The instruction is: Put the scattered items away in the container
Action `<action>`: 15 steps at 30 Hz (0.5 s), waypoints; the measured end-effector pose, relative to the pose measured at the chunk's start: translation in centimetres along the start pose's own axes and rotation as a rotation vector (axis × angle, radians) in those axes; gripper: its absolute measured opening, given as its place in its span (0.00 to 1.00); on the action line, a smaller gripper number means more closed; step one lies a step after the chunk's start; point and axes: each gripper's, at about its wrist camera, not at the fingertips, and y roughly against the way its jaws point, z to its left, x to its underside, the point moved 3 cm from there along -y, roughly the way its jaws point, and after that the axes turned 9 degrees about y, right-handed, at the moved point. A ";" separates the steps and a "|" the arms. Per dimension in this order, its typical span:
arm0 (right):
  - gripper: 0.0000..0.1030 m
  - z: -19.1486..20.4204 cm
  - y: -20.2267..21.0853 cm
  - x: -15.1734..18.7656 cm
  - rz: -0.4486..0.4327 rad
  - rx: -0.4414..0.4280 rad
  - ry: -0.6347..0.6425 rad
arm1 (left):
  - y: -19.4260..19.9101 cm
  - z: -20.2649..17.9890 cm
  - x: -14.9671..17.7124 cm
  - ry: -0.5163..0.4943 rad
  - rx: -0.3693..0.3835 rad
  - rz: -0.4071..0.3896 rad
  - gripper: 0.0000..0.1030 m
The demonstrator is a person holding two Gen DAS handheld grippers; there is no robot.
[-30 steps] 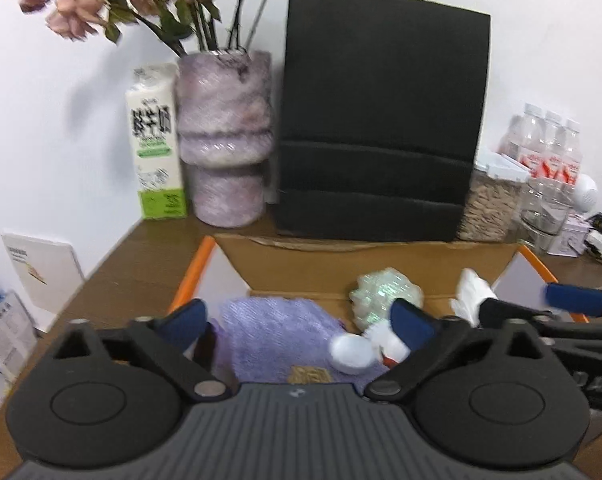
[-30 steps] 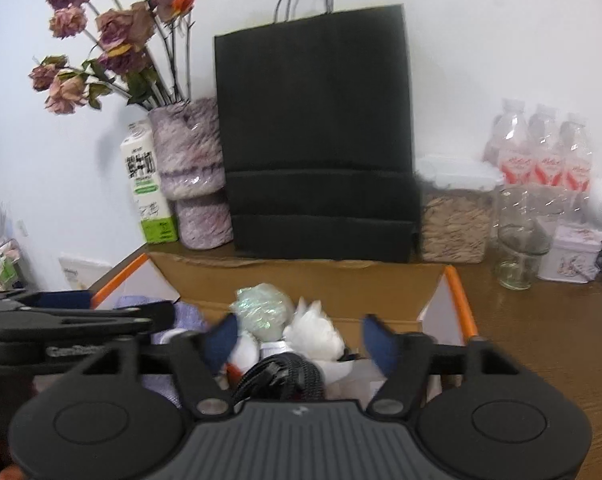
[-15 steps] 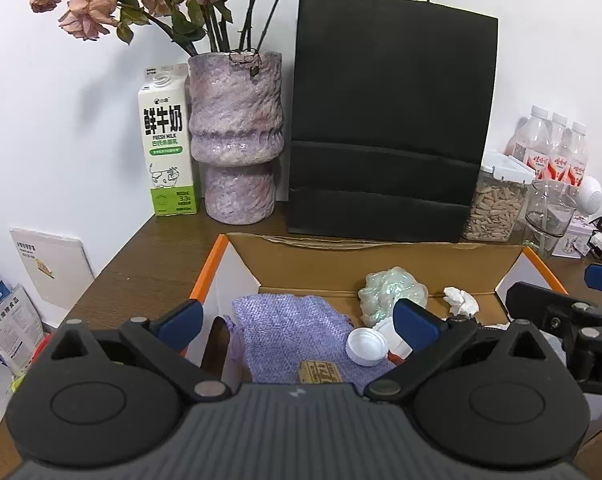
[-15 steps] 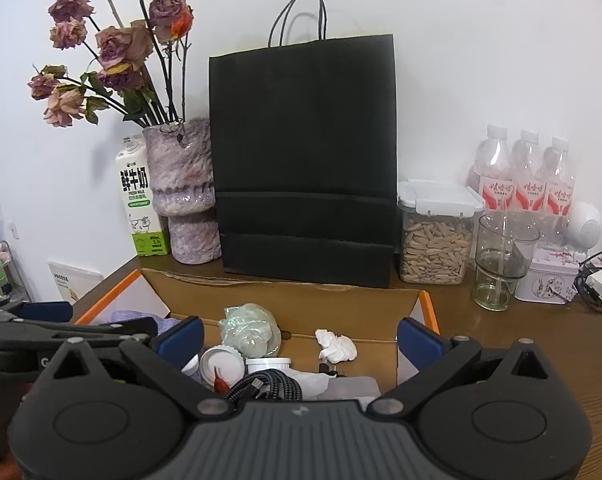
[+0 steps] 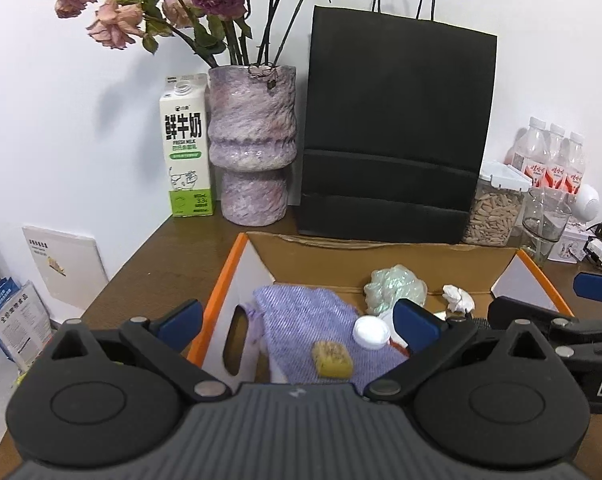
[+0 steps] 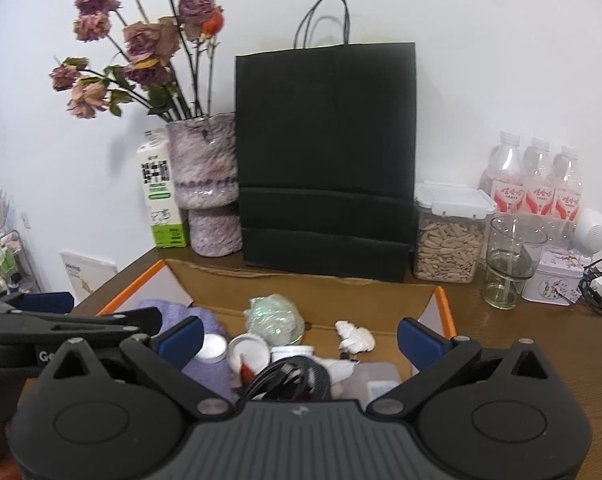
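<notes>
Plain white wall [image 5: 61,120] behind a brown wooden table [image 5: 149,272]

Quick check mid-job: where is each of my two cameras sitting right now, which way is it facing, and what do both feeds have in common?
Left wrist: sits on the left gripper, above the box's left half, facing the wall; its blue fingers spread wide, the right gripper at the right edge.
Right wrist: sits on the right gripper, above the box's right half, facing the same way; own fingers spread, the left gripper at the left edge.
Shared: cardboard box, purple cloth, crumpled tissue, black paper bag, vase.
</notes>
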 end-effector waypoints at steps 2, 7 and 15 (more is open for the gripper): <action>1.00 0.2 0.6 0.3 0.001 -0.006 0.000 | 0.5 0.1 0.2 0.000 0.011 0.005 1.00; 1.00 0.5 2.5 0.9 0.009 -0.008 -0.015 | 2.6 0.2 1.2 -0.014 0.026 0.010 1.00; 1.00 1.6 6.5 2.9 0.023 -0.016 -0.015 | 6.4 0.5 3.5 -0.049 0.043 0.031 1.00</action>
